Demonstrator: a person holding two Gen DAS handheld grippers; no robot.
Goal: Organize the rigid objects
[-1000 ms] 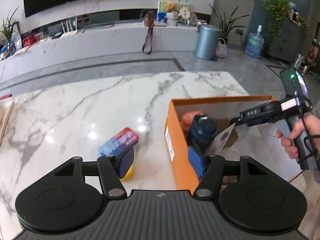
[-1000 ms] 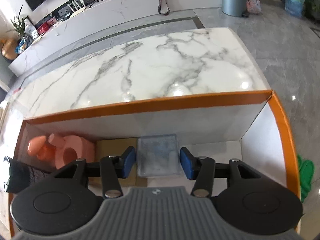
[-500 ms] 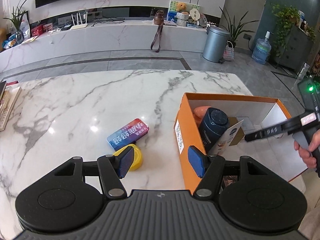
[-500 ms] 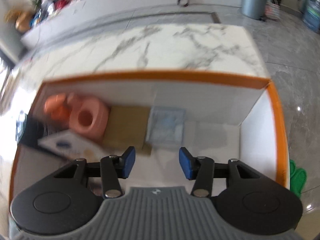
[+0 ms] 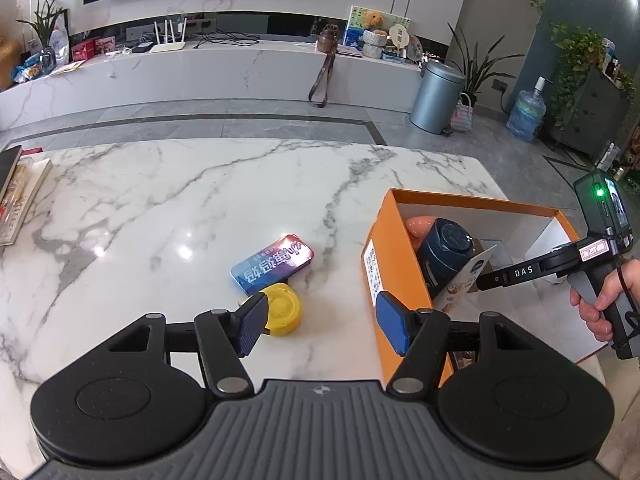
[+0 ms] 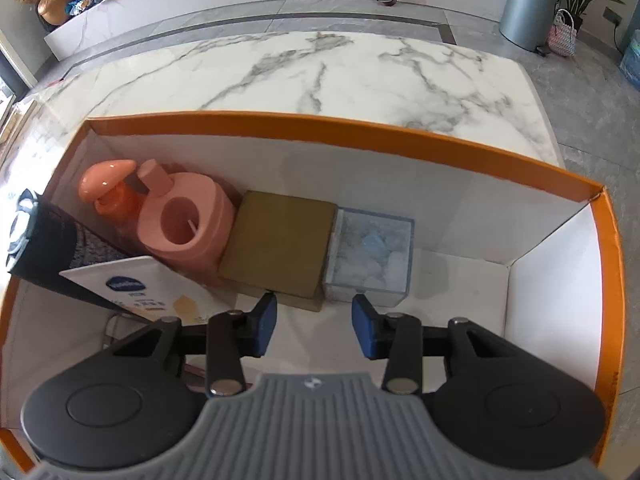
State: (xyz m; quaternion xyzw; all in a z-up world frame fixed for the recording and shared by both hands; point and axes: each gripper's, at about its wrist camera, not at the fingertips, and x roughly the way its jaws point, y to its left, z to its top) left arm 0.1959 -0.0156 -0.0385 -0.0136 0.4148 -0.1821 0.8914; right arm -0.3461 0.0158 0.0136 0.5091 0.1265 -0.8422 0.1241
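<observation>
Tin (image 5: 272, 265) and yellow disc (image 5: 282, 313) sit on the marble table (image 5: 160, 208), left of the orange box (image 6: 400, 130). Left gripper (image 5: 322, 323) hangs wide open with nothing in it, one pad just beside the disc. Right gripper (image 6: 314, 327) is over the box floor, jaws closing on nothing, near the clear case (image 6: 372, 258) and brown box (image 6: 280, 246).

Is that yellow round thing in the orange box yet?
Out. The yellow round thing lies on the marble table, left of the orange box.
</observation>
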